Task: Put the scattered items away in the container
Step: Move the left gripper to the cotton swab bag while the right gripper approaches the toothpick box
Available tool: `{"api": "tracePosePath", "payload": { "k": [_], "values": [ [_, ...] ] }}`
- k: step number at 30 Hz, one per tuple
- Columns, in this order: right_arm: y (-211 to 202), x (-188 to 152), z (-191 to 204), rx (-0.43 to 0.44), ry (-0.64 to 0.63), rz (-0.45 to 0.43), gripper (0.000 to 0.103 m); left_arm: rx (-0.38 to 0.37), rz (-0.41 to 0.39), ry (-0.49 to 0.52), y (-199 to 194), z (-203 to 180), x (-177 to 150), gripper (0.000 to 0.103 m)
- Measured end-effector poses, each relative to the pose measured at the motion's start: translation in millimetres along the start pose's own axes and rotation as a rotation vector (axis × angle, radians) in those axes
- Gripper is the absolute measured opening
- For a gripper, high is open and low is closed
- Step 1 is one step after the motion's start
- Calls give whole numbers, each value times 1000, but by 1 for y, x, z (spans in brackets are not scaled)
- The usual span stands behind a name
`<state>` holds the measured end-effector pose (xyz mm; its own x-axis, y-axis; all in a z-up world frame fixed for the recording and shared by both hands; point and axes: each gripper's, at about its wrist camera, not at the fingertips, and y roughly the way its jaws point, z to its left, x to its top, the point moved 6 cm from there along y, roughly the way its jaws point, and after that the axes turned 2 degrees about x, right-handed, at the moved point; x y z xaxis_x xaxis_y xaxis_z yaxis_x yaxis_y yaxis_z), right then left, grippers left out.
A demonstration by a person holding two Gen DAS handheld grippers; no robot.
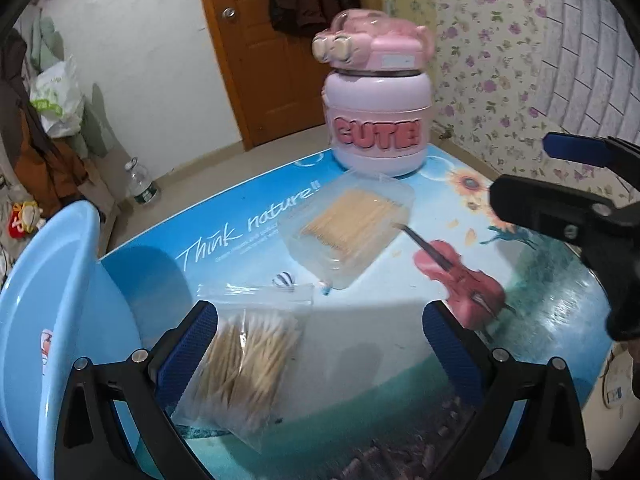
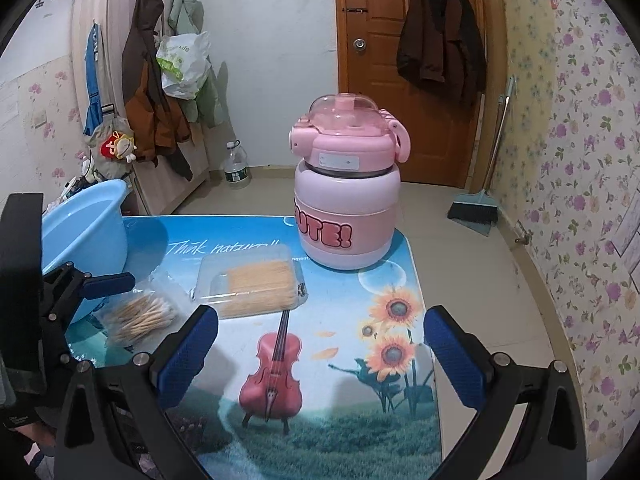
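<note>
Tabletop clutter fills both of my wrist views, spread across a table (image 2: 352, 420) whose printed cover shows a violin, sunflowers and the words "Think nature". My left gripper (image 1: 320, 344) has its jaws spread wide and holds nothing; its blue-padded fingers (image 1: 188, 348) sit low over a clear zip bag of cotton swabs (image 1: 248, 364), with the left pad at the bag's edge, though I cannot tell whether it touches. That bag lies near the table's left side, just beside a light blue plastic basin (image 1: 48, 320), the container, which looks empty from what I can see of it. Farther in, near the middle of the table, lies a clear plastic box of toothpicks (image 1: 352, 228), lying flat, apart from the bag. A small black-and-white striped object (image 1: 285, 280) lies between bag and box; it is too small for me to identify. Behind the box stands a pink jug-shaped bottle (image 1: 378, 108) with a pink lid and raised letters reading "CUTE!", upright and near the far edge. My right gripper (image 2: 320, 356) is also spread wide and empty, hanging over the printed violin, well clear of the box and the bottle. In the right wrist view the left gripper appears at the left edge, between the basin and the swab bag. Beyond the table are a wooden door (image 2: 408, 60), hanging coats and floral wallpaper.
</note>
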<state>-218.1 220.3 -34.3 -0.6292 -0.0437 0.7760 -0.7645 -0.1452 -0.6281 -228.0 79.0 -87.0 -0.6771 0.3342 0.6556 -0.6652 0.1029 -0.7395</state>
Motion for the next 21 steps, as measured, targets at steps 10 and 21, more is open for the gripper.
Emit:
{"api": "tracePosePath", "payload": {
  "k": [10, 21],
  "values": [
    [18, 4, 5, 23, -15, 12, 103, -27, 73, -102, 18, 17, -8, 103],
    [35, 5, 15, 82, -35, 64, 103, -19, 87, -107, 13, 26, -15, 66]
  ]
}}
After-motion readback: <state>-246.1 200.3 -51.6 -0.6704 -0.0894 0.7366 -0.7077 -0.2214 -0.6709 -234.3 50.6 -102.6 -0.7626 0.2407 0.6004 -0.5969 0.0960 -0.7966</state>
